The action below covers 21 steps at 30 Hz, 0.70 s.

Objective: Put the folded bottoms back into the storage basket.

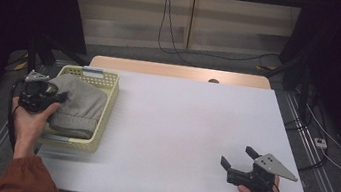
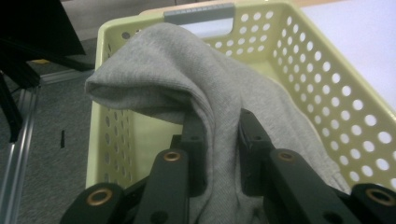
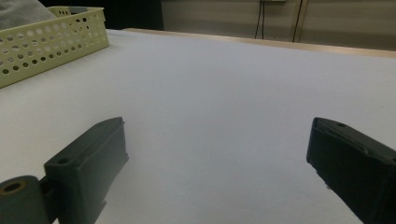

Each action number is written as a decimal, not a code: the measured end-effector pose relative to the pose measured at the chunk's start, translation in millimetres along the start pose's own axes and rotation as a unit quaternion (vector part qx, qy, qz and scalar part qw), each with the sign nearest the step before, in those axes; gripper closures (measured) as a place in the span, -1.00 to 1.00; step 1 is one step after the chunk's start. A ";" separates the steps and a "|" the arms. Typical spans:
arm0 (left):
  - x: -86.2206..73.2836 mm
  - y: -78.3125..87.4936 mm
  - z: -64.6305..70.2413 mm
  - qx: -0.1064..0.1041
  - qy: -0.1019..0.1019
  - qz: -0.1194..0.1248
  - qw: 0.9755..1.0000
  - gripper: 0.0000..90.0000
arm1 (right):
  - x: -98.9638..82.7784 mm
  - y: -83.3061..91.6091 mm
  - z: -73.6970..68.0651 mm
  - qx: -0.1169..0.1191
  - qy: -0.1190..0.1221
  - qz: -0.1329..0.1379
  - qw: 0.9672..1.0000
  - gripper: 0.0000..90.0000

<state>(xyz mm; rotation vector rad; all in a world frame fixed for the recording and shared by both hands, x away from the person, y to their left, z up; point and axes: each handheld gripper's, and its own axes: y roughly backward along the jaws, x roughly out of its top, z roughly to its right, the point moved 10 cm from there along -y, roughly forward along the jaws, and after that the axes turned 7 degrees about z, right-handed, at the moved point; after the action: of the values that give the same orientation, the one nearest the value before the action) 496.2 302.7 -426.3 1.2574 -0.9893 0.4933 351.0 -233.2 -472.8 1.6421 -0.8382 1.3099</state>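
Grey garment (image 2: 205, 98) pinched by left tongs (image 2: 217, 140) inside basket (image 2: 345, 107).

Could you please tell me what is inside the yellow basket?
A grey garment fills the yellow basket, pinched by the left gripper. Anything beneath the cloth is covered.

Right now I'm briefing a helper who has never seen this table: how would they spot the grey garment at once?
Look at the white table and go to its left edge, where a pale yellow perforated basket sits. The grey garment is heaped inside it, a fold pinched by the left gripper. It is the one soft fabric item there.
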 end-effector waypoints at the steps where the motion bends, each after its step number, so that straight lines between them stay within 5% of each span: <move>1: 0.0 -1.2 0.3 -0.001 0.001 0.000 1.000 0.69 | 0.0 0.0 0.0 0.000 0.000 0.000 1.000 -0.90; 8: -1.2 -7.1 4.5 -0.006 0.007 -0.003 1.000 0.69 | 0.1 0.1 0.5 -0.002 0.001 0.001 1.000 -0.90; 21: -2.7 -15.9 15.2 -0.009 -0.016 -0.020 1.000 0.68 | 0.3 -0.1 0.0 0.000 0.001 0.001 1.000 -0.90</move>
<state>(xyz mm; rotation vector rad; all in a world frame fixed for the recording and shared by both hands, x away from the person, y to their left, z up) 502.0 284.5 -437.5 1.2702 -0.9906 0.4337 351.1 -233.2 -472.5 1.6390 -0.8397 1.3128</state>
